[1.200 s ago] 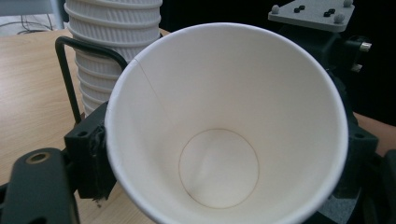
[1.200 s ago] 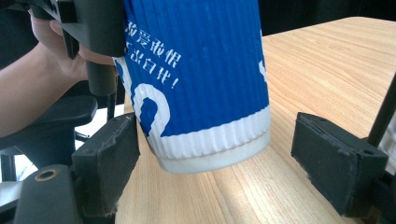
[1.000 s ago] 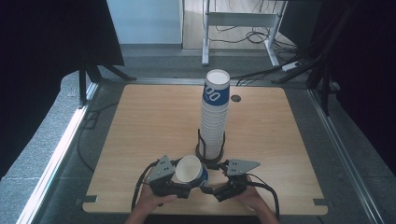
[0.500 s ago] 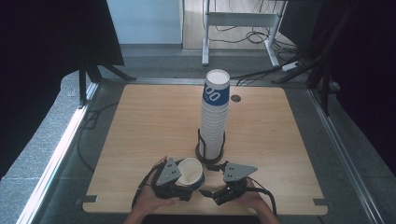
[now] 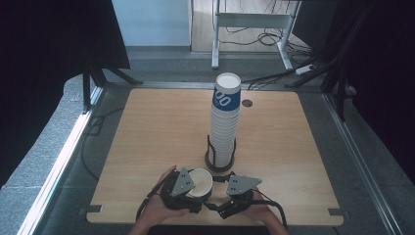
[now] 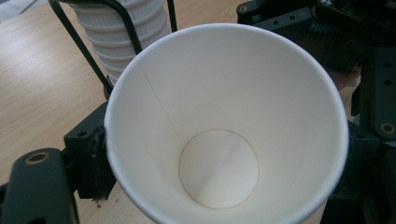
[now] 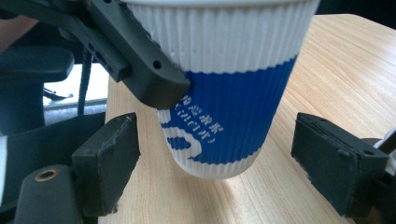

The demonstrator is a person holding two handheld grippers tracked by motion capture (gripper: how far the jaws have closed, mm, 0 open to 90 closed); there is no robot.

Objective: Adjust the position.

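The left gripper (image 5: 195,188) holds a single paper cup (image 5: 199,182) near the front edge of the table (image 5: 147,127). In the left gripper view the cup (image 6: 224,126) sits between the two black jaws with its open mouth toward the camera, and both jaws press on its ribbed wall, so they are clamped on the cup. In the right gripper view one left jaw lies across the white upper part of the cup (image 7: 233,93), and the cup's base hangs just above the wood, a little tilted.

The right gripper (image 7: 215,154) stands with its jaws apart. The lower blue part of the cup is between them, but neither pad touches it; there is free space on both sides (the gap at the right pad looks the wider one). In the high view this gripper (image 5: 221,201) is just beside the cup, on the person's right.

Beyond both grippers stands the tall stack of cups (image 5: 224,122) in its black wire holder (image 5: 219,161), close behind the held cup.

My judgement is that the step in hand is a handover or a two-handed grip on the single cup taken apart from the stack. The next move calls for the right jaws to close gently on the blue band, evenly from both sides, because the thin wall may dent; only after that the left jaws should let go.
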